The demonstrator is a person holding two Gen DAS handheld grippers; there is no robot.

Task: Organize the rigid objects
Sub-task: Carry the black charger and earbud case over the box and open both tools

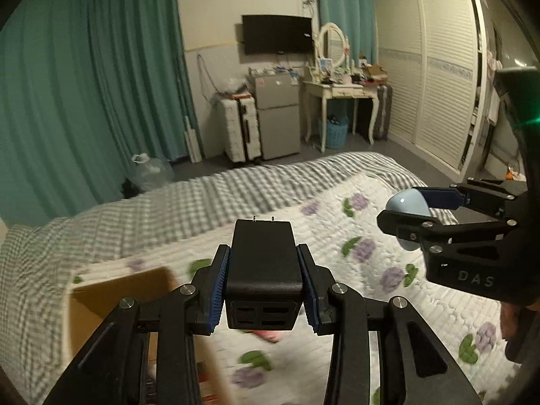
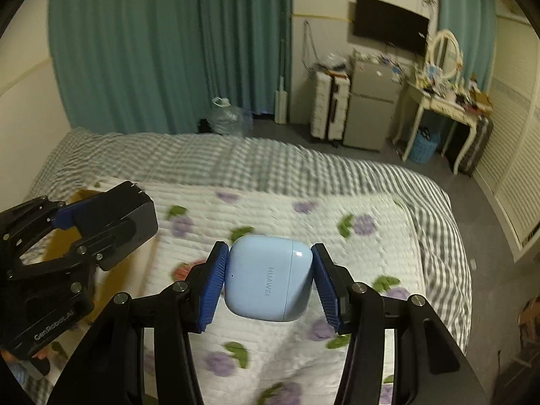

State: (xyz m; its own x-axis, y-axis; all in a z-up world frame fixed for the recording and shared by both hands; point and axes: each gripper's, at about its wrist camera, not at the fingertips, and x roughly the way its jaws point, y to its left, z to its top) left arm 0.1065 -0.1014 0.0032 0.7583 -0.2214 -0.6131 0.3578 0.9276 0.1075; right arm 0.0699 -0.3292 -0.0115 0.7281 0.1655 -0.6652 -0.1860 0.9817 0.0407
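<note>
My left gripper [image 1: 265, 280] is shut on a black plug-in charger [image 1: 263, 263] with two metal prongs facing forward, held above the bed. My right gripper [image 2: 268, 281] is shut on a light blue earbud case [image 2: 268, 280] marked HUAWEI, also above the bed. In the left wrist view the right gripper [image 1: 411, 216] with the blue case [image 1: 406, 204] is at the right. In the right wrist view the left gripper [image 2: 104, 226] with the charger [image 2: 114, 219] is at the left. A brown cardboard box [image 1: 111, 300] lies on the bed, below and left of the charger.
The bed has a white quilt with purple flowers [image 2: 287, 222] over a grey checked sheet [image 2: 202, 158]. A small red object [image 1: 270, 335] lies on the quilt under the charger. Beyond the bed stand a suitcase [image 1: 241, 128], a small fridge [image 1: 275, 114] and a dressing table [image 1: 337, 91].
</note>
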